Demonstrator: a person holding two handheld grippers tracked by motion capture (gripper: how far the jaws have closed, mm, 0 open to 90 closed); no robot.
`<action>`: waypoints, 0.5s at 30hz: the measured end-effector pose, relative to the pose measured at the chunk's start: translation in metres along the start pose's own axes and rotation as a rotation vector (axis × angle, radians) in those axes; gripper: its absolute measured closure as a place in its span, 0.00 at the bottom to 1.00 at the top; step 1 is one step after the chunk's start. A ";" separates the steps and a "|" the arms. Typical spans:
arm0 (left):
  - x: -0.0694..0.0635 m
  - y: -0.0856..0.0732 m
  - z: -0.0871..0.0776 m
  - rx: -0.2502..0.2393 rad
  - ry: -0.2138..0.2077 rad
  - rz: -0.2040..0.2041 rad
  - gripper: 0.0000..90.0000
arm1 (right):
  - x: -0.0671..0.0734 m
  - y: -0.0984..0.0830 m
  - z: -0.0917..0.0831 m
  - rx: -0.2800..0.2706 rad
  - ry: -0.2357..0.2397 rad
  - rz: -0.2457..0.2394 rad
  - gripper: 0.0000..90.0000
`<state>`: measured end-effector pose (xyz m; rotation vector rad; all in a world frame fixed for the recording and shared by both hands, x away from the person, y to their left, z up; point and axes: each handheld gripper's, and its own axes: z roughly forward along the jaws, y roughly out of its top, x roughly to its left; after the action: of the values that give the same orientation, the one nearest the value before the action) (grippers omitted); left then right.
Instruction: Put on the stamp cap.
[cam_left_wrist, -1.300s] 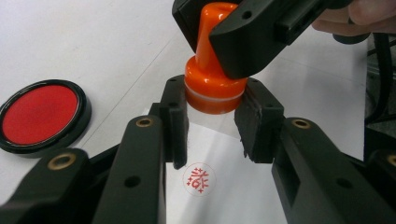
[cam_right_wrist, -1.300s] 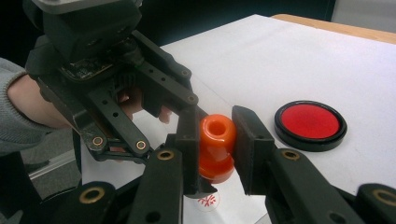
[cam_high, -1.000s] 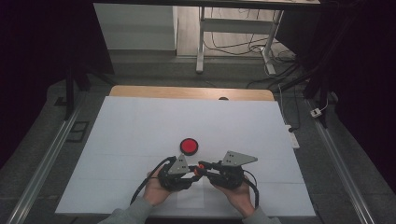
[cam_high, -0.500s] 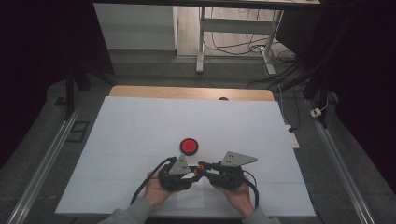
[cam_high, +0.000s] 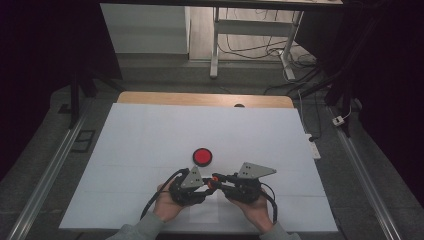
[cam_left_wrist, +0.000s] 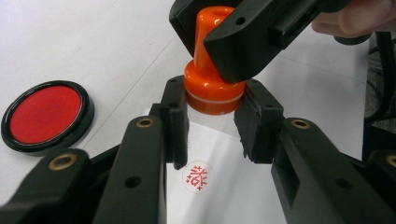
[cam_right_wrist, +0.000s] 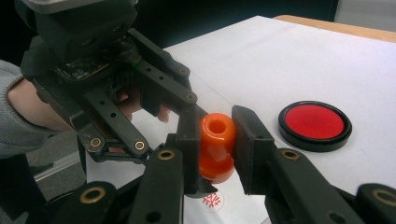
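An orange stamp (cam_high: 214, 178) (cam_left_wrist: 212, 88) (cam_right_wrist: 216, 147) hangs tilted just above the white sheet, its handle pinched by my right gripper (cam_high: 218, 180) (cam_right_wrist: 215, 140), which is shut on it. My left gripper (cam_high: 204, 183) (cam_left_wrist: 212, 126) is open; its fingertips flank the stamp's round base from the near side, with bare paper in the gap between them. Below the stamp, a round red stamped mark (cam_left_wrist: 198, 176) (cam_right_wrist: 212, 199) shows on a slip of paper (cam_left_wrist: 224, 191). Close behind both grippers lies a round red ink pad (cam_high: 202, 156) (cam_left_wrist: 45, 114) (cam_right_wrist: 315, 122) in a black case.
A white cover (cam_high: 150, 135) spreads over the table, whose wooden far edge (cam_high: 200, 99) shows at the back. A person's hands (cam_high: 165, 202) hold both grippers near the front edge. Metal rails (cam_high: 45, 175) run along both sides, and cables (cam_high: 310, 90) lie on the floor beyond.
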<state>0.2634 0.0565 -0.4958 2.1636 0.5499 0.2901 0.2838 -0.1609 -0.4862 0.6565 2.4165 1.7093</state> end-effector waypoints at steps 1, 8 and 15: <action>0.000 0.000 0.000 0.000 0.001 -0.001 0.73 | 0.000 0.000 0.000 -0.004 0.000 -0.001 0.81; 0.000 0.001 -0.001 0.023 -0.009 -0.011 0.73 | 0.002 -0.003 0.001 -0.011 0.003 -0.007 0.81; 0.001 0.000 -0.001 0.011 -0.009 -0.002 0.72 | 0.002 -0.003 0.001 -0.014 -0.001 -0.010 0.81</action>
<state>0.2637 0.0579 -0.4948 2.1740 0.5498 0.2762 0.2815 -0.1599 -0.4886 0.6429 2.4003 1.7206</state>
